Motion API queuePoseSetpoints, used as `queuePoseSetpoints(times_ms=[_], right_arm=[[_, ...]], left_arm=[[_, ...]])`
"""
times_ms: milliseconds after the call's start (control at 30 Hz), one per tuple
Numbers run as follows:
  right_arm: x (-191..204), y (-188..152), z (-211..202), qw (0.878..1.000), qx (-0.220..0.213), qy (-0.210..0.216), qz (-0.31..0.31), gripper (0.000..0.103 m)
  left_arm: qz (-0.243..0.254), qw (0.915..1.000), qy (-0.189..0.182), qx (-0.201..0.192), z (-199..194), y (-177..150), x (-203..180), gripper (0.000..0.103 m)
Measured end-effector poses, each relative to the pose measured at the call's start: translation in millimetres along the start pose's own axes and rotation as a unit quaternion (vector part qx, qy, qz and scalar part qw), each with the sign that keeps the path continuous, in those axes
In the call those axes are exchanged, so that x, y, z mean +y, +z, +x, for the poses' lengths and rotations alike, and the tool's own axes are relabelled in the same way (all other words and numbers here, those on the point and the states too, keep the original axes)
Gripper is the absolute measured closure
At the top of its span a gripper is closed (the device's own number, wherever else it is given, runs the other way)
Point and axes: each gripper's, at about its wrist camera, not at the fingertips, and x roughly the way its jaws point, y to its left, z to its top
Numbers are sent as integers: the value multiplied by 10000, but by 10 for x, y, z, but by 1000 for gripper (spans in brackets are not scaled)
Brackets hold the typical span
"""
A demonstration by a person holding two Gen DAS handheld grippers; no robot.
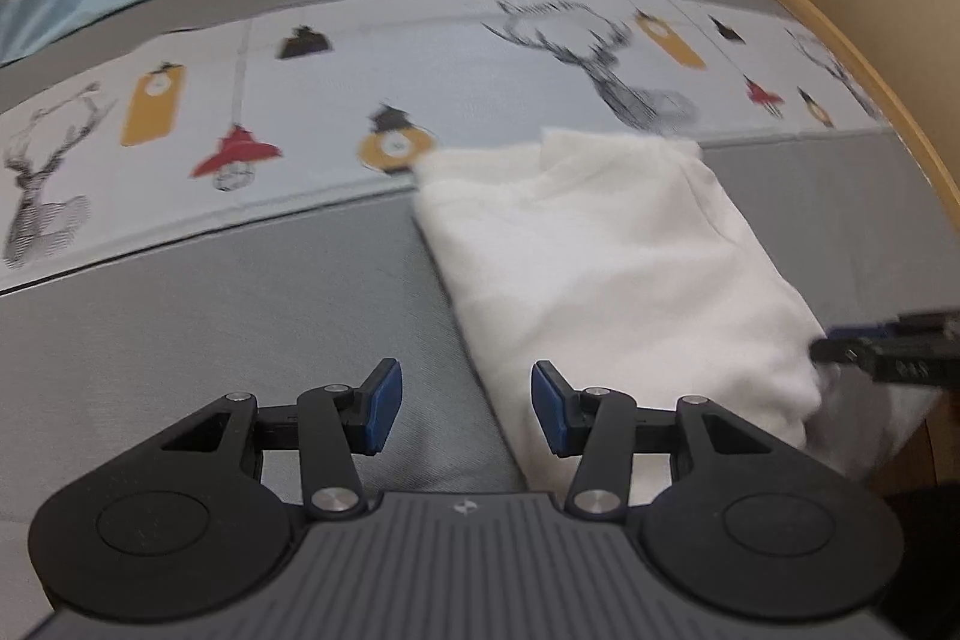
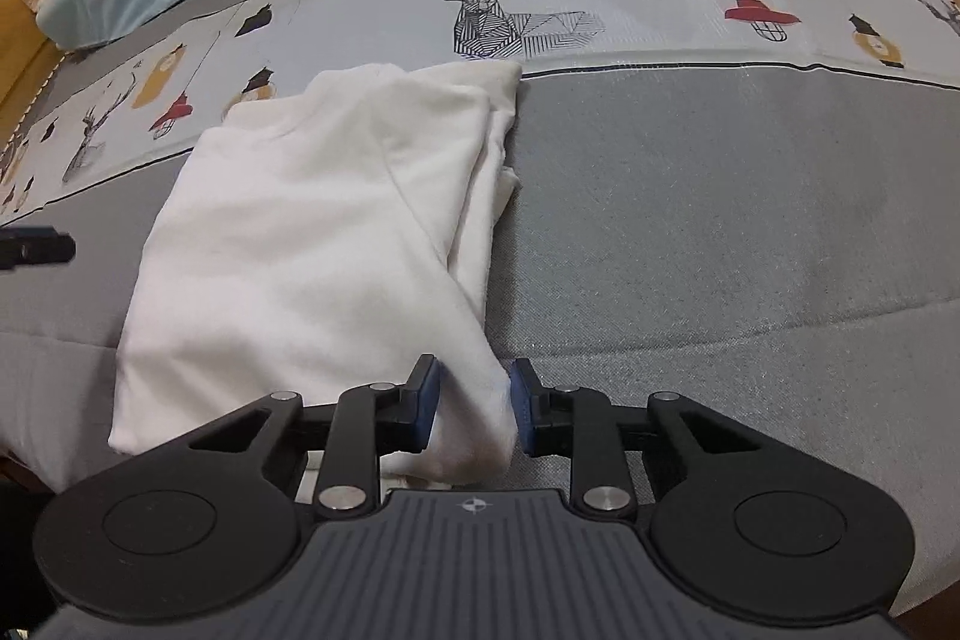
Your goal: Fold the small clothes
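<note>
Right wrist cam is showing the white shirt [image 2: 312, 244] lying folded on the grey bed cover [image 2: 720, 232], w/ its near corner sitting between the jaws of the right gripper [image 2: 474, 409], and both pads are touching it. Left wrist cam is showing the left gripper [image 1: 465, 409] hanging w/ jaws open, nothing inside, just beside the shirt's left edge.

Left gripper [image 1: 461, 409], right gripper [image 2: 474, 412] alike — black linkage arms, silver pivot screws, blue pads on fingers [image 2: 427, 403], ribbed grey body, small compass-like emblem, round black side discs
</note>
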Motion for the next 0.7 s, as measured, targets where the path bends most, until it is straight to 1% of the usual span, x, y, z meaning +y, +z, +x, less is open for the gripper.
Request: queuePoseSetpoints(times_ms=[67,167,200,300,367,433,467,500,533,567,600,700], right_arm=[[-17,-3,51,9999,148,-9,56,67],[26,-5,91,9997,229,-18,-96,67],[37,-7,93,9997,228,-24,-130,68],[27,-8,100,9997,244,-3,-92,68],[20,-11,97,9997,238,37,-61,72],[45,-7,87,9996,254,47,-104,84],[53,8,66,9996,251,91,-116,95],[55,25,25,9995,200,217,-55,95],[46,40,-34,9992,106,376,44,96],[31,54,-103,9984,-12,542,150,96],[7,60,-191,9966,-151,762,288,97],[-84,69,-406,9878,-485,1326,652,97]], left_arm=[[161,9997,-163,128,40,-31,-92,46],[654,9966,-372,321,93,-111,-278,41],[894,9944,-426,379,109,-152,-356,37],[1572,9850,-477,526,159,-285,-562,33],[1889,9788,-456,647,215,-372,-654,33],[2164,9732,-318,713,284,-449,-712,34],[2282,9705,-236,746,324,-486,-726,44],[2360,9681,-201,813,361,-516,-729,66],[2377,9670,-208,895,380,-530,-717,77],[2367,9666,-252,945,380,-543,-695,93],[2356,9668,-312,937,353,-546,-669,98],[2357,9676,-405,814,223,-535,-560,103]])
